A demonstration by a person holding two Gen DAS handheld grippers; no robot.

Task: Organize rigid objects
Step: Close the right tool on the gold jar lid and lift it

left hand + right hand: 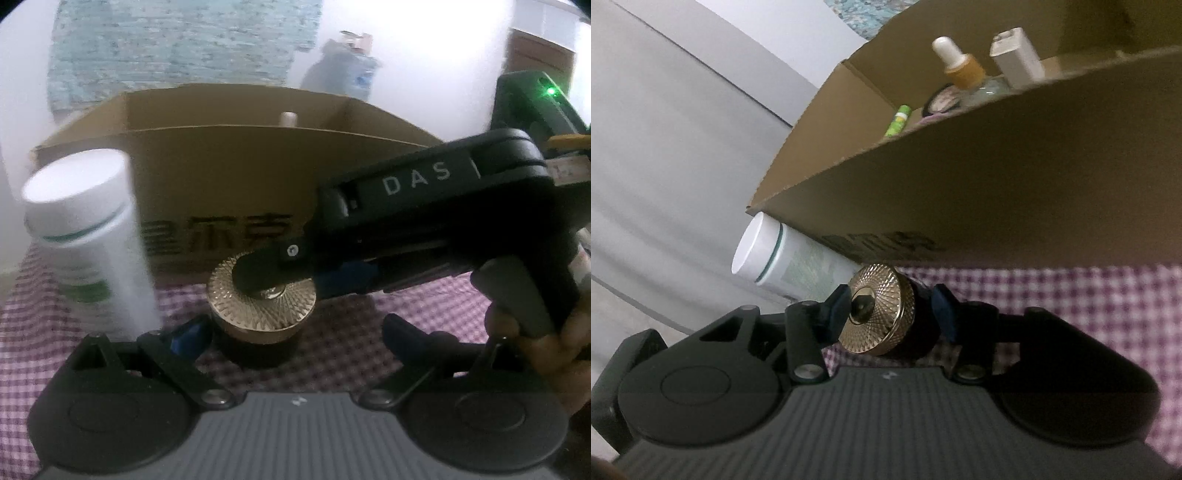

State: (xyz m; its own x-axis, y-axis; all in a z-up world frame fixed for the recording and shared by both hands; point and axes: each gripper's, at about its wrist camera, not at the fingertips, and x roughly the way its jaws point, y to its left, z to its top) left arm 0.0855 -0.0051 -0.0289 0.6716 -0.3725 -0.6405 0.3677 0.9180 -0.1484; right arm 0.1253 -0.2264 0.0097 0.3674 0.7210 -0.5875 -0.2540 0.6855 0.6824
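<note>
A small dark jar with a ribbed gold lid (pixel 877 310) stands on the purple checked cloth (pixel 1071 295) in front of a cardboard box (pixel 997 184). My right gripper (pixel 888 310) is shut on it, a blue pad on each side. In the left wrist view the same jar (pixel 260 306) shows with the right gripper (pixel 295 273) reaching in from the right, held by a hand (pixel 535 332). My left gripper (pixel 295 332) stands open just in front of the jar, its fingers wide on either side and touching nothing.
A white bottle (pixel 85 240) with a green band stands left of the jar, against the box front (pixel 221 177). The box holds a dropper bottle (pixel 956 62), a white carton (pixel 1015 55), a green tube (pixel 897 120) and a round compact (pixel 942 99).
</note>
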